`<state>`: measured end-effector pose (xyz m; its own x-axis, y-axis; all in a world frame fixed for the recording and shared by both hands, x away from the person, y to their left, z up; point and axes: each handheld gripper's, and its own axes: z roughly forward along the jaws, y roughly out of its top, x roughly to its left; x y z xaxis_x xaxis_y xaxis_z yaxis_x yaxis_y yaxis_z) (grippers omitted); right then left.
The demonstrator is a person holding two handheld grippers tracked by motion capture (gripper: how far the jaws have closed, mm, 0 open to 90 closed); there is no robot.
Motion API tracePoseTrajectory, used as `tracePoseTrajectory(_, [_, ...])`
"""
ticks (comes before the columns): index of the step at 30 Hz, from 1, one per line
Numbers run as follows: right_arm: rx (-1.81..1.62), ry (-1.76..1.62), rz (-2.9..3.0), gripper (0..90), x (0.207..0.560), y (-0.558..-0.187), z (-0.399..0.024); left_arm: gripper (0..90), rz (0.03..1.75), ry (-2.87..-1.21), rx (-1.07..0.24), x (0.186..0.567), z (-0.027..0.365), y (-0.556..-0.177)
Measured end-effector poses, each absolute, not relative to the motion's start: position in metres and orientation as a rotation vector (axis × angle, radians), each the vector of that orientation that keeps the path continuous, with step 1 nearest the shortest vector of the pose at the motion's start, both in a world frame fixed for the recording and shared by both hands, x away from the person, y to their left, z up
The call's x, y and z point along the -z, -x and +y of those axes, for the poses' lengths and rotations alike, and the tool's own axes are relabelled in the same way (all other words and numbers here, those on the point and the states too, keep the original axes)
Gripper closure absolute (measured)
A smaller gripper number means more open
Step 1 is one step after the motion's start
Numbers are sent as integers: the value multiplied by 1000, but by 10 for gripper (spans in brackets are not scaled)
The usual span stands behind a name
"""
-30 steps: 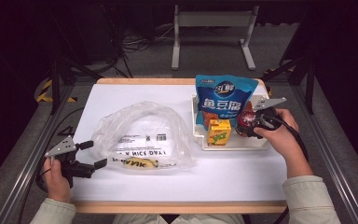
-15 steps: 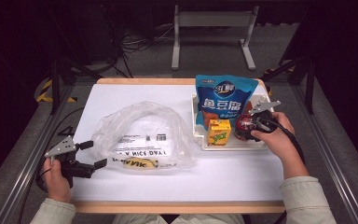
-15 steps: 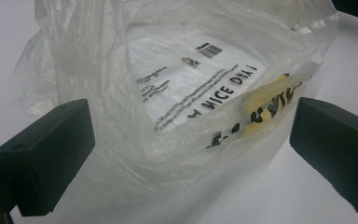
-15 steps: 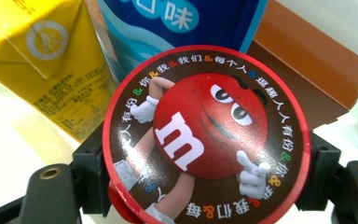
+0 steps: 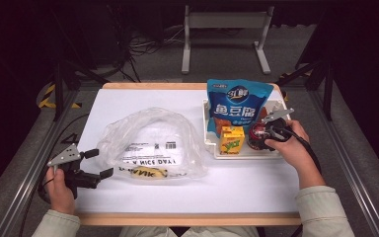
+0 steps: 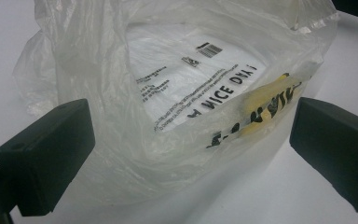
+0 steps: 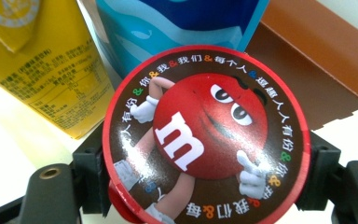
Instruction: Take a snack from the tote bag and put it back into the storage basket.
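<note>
A person sits at a white table (image 5: 143, 101), a handheld two-jaw gripper in each hand. At the right of the high view, the right gripper (image 5: 262, 136) reaches into a white tray (image 5: 242, 154) and its jaws sit against both sides of a round M&M's candy tub (image 5: 256, 137), clamped on it; in the right gripper view the tub's red-rimmed lid (image 7: 206, 135) shows a red cartoon candy character with black jaws pressed to its left and right edges. Compared with a second ago, this hand has edged slightly lower in the frame while the tub stays in the tray, so the grasp looks settled and the lift not yet begun. Just left of the tub stands a yellow drink carton (image 5: 232, 139), and behind both leans a blue snack pouch (image 5: 238, 106); a brown box (image 7: 317, 60) lies at upper right of the right gripper view. At lower left of the high view, the left gripper (image 5: 94, 163) has not moved; its jaws stand wide and empty at the edge of a crumpled clear plastic bag (image 5: 150, 143), likely ready to hold it for packing.
</note>
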<state>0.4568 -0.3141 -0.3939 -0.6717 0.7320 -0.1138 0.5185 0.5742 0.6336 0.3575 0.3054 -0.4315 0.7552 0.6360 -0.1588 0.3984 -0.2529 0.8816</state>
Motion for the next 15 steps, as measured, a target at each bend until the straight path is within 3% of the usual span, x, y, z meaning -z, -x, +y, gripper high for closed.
tracePoseTrajectory(15, [-828,-1012,2506,259,400,-465,-320,5,790,-1885,-283,432,307,-355])
